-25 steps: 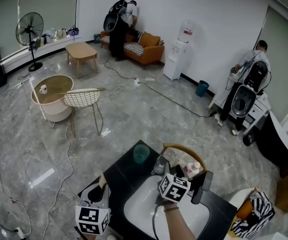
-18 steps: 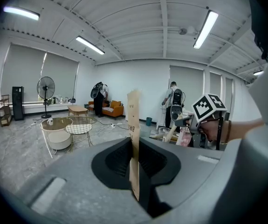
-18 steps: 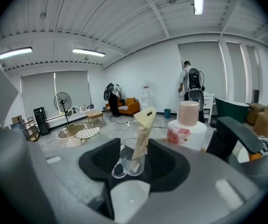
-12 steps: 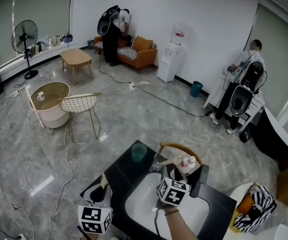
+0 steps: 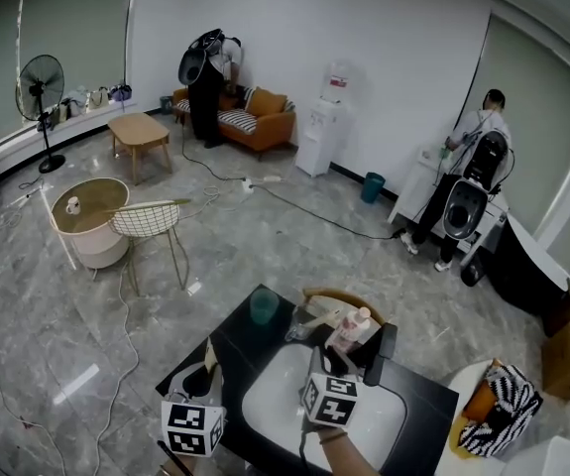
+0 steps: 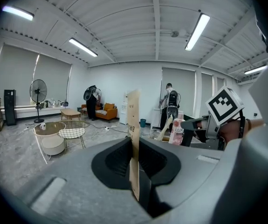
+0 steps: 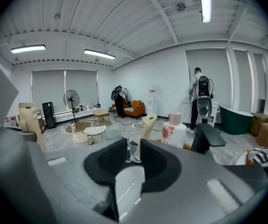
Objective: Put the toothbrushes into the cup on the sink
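A boxed toothbrush (image 6: 134, 125) was held upright in the left claw (image 6: 134, 160). The jaws were clamped on the flat faces of the thin carton, low on its length, so that most of the box stood above the grip. The jaws of the right claw (image 7: 134, 144) had just been closing part-way and were apart. A clear glass cup (image 7: 133, 152) was framed in the gap just beyond the tips, and no pad was seen pressing on it.

That cup stood on the black counter (image 5: 243, 337) by the far rim of the white sink basin (image 5: 275, 419). A teal cup (image 5: 264, 306) was set near the counter's far corner. A second boxed toothbrush (image 7: 148, 124) leaned in a basket (image 5: 339, 295) at the counter's far edge, beside a white Lux bottle (image 7: 173, 133).

The step in hand was judged to be steadying the glass so that the held carton could be put in. The glass was thought best gripped gently on its wall, square to the jaws, as smooth glass could slip or skid toward the basin. The carton was best carried over the mouth while kept upright, then lowered until its end met the bottom before being let go. Released from above, a tall, light box might topple the cup or bounce out. It was best left leaning on the rim away from the basin.
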A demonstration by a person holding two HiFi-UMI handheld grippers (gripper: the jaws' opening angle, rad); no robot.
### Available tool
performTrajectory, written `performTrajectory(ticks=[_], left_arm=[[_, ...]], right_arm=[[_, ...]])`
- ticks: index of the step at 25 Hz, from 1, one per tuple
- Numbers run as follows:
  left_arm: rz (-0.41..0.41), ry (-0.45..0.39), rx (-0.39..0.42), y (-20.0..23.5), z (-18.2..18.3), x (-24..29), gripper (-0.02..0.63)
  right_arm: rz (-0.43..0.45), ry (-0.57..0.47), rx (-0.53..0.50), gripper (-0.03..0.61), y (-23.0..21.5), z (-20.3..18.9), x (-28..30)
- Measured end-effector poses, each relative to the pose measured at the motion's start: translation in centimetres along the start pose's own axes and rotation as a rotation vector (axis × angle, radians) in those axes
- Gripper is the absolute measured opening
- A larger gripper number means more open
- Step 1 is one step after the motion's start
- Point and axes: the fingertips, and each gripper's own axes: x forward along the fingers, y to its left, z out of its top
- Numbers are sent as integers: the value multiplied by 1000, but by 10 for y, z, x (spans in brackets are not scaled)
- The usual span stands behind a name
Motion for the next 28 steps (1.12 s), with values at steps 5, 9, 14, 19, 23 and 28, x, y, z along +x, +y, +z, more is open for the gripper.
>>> performTrajectory(ticks=[5, 9, 14, 19, 23, 28], left_arm=[[-15, -8, 2, -4, 2, 4, 38], [-15, -25, 1, -9, 7, 2, 38], [-13, -33, -2, -15, 13, 2, 38], [-19, -41, 11, -22, 17, 2, 38], [-23, -40, 24, -26, 23, 7, 38], [-33, -39, 42, -30, 30, 16, 38]], right_arm=[[-7, -11, -13, 30, -6, -2, -24], [5, 0, -24, 5, -8, -8, -41], [14, -7, -15, 5, -9, -6, -55], [23, -7, -9, 5, -14, -6, -59], [24, -4, 15, 5, -19, -7, -60], [20, 12, 25, 5, -23, -13, -61]])
